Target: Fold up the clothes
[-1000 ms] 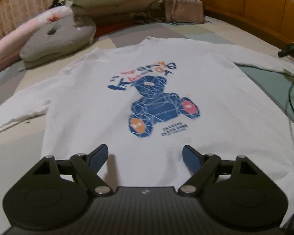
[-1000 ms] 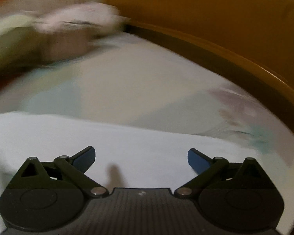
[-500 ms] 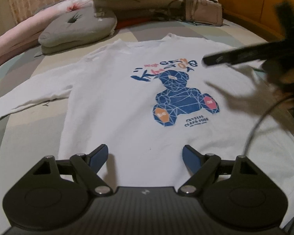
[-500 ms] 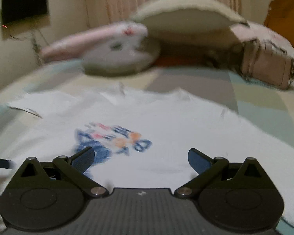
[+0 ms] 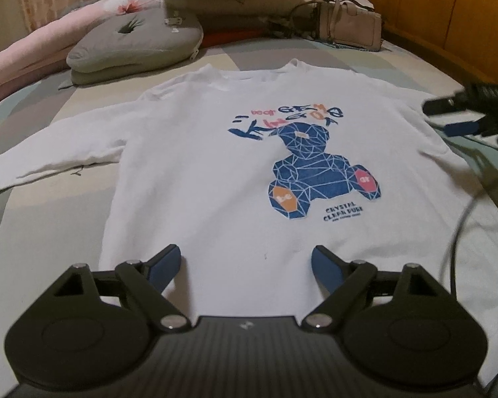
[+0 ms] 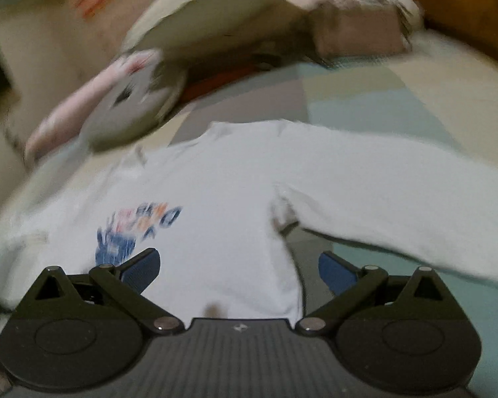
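Note:
A white long-sleeved shirt (image 5: 215, 165) with a blue bear print lies flat, front up, on the bed, both sleeves spread out. My left gripper (image 5: 245, 265) hovers over its hem; the jaws are opening and nothing is between them. In the left wrist view my right gripper (image 5: 438, 117) reaches in from the right edge, above the shirt's right shoulder. The blurred right wrist view shows the right gripper (image 6: 239, 268) open over the shirt (image 6: 215, 199), near the armpit of its right sleeve (image 6: 398, 205), with nothing held.
A grey pillow (image 5: 132, 43), a pink bolster (image 5: 49, 43) and a beige handbag (image 5: 348, 26) lie at the head of the bed. A wooden bed frame (image 5: 448, 16) curves along the right. A dark cable (image 5: 458, 225) hangs over the shirt's right side.
The right gripper swung from the bed's edge round to face the shirt and then pulled back towards the right side. The left gripper shifted slightly along the hem.

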The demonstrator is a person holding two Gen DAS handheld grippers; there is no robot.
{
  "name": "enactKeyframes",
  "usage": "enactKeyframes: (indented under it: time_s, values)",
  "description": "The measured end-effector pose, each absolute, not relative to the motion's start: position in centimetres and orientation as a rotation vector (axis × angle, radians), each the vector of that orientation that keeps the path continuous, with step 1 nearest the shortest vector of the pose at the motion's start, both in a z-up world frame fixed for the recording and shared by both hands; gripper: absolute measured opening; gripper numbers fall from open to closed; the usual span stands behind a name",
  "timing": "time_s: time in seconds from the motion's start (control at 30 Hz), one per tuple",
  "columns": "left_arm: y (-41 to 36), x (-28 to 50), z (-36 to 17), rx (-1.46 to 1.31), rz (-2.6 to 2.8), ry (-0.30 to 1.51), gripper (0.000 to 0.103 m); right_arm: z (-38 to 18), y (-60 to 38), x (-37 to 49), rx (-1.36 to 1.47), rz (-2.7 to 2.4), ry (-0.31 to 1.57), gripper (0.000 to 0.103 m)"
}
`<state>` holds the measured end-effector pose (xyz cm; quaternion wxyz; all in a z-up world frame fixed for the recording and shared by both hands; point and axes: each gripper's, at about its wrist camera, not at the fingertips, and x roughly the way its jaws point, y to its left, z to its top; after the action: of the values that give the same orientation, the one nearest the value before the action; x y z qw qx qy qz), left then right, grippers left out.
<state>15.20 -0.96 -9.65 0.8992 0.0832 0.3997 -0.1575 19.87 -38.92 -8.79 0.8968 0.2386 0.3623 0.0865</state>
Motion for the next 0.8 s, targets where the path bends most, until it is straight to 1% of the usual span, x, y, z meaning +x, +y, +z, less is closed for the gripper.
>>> enactKeyframes:
  time_s: [0.07, 0.2, 0.3, 0.33, 0.37, 0.4, 0.47, 0.53, 0.63, 0.7, 0.73, 0.77, 0.8]
  values:
    - [-1.0, 15.3, -9.7, 0.171, -0.328, 0.829, 0.086, -10.0, -40.2, 20.5, 0.614, 0.179, 0.723, 0.103]
    - [-1.0, 15.4, -9.9, 0.167, -0.333, 0.832, 0.087, -10.4, -40.9, 21.7, 0.676, 0.142, 0.652, 0.102]
    - [-0.9, 15.6, -10.0, 0.160, -0.336, 0.830, 0.087, -11.0, -41.4, 23.1, 0.672, 0.079, 0.615, 0.089]
    - [-0.9, 15.6, -10.0, 0.157, -0.337, 0.829, 0.087, -11.0, -41.6, 23.3, 0.673, 0.056, 0.609, 0.079]
    - [-0.8, 15.6, -10.1, 0.155, -0.339, 0.828, 0.087, -11.1, -41.8, 23.4, 0.674, 0.032, 0.603, 0.067]
    - [-0.8, 15.6, -10.1, 0.154, -0.340, 0.826, 0.087, -11.2, -42.0, 23.5, 0.675, 0.009, 0.598, 0.059]
    - [-0.8, 15.6, -10.1, 0.156, -0.343, 0.823, 0.087, -11.2, -41.9, 23.5, 0.607, -0.043, 0.609, 0.026]
    - [-0.8, 15.7, -10.1, 0.158, -0.345, 0.820, 0.087, -11.3, -41.8, 24.0, 0.543, -0.061, 0.619, 0.016]
    - [-0.8, 15.8, -10.1, 0.160, -0.345, 0.819, 0.087, -10.7, -41.9, 24.9, 0.483, -0.089, 0.615, 0.015]
    - [-0.8, 15.8, -10.1, 0.161, -0.344, 0.818, 0.087, -10.6, -42.0, 25.5, 0.475, -0.080, 0.650, 0.018]
    - [-0.8, 15.8, -10.1, 0.163, -0.342, 0.817, 0.087, -10.5, -42.0, 25.6, 0.466, -0.070, 0.678, 0.021]
    - [-0.9, 15.8, -10.0, 0.165, -0.341, 0.817, 0.087, -10.2, -41.8, 25.1, 0.452, -0.063, 0.694, 0.029]
    - [-0.9, 15.8, -10.0, 0.166, -0.340, 0.816, 0.087, -9.9, -41.7, 24.6, 0.440, -0.061, 0.713, 0.034]
